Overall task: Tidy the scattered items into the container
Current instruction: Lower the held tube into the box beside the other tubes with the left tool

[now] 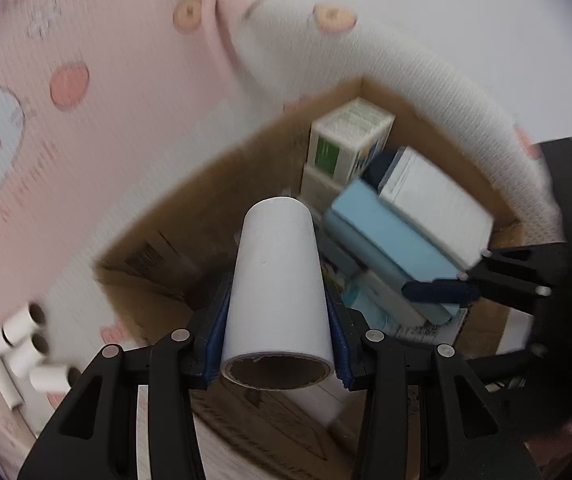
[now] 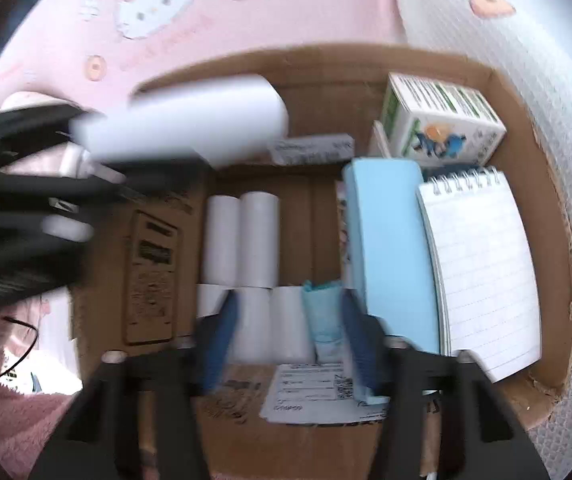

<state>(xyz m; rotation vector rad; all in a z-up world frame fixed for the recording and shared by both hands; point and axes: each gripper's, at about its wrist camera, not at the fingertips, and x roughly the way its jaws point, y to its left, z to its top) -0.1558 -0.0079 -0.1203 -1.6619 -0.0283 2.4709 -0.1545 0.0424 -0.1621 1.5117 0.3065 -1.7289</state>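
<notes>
Your left gripper (image 1: 278, 344) is clamped on a white paper roll (image 1: 280, 280), its blue pads (image 1: 216, 336) pressed against both sides of the roll, with the brown cardboard core facing the camera. You hold the roll above the open cardboard box (image 1: 222, 168); in the right wrist view the same roll (image 2: 190, 120) appears at upper left, over the box's far left part, motion-blurred.

Your right gripper (image 2: 286, 344) hangs over the box interior with its fingers apart, nothing between them. Below it lie five more white rolls (image 2: 258, 236) in two rows on the box floor (image 2: 154, 264), beside a teal packet (image 2: 322, 312). To the right stand a light-blue case (image 2: 390, 256) and a spiral notepad (image 2: 482, 264), side by side and touching. A green-and-white carton (image 2: 438, 120) sits in the far right corner. A printed paper sheet (image 2: 310, 396) lies at the near edge.

Outside the box, several small rolls (image 1: 26, 344) lie clustered on the pink cartoon-print mat (image 1: 126, 80).
</notes>
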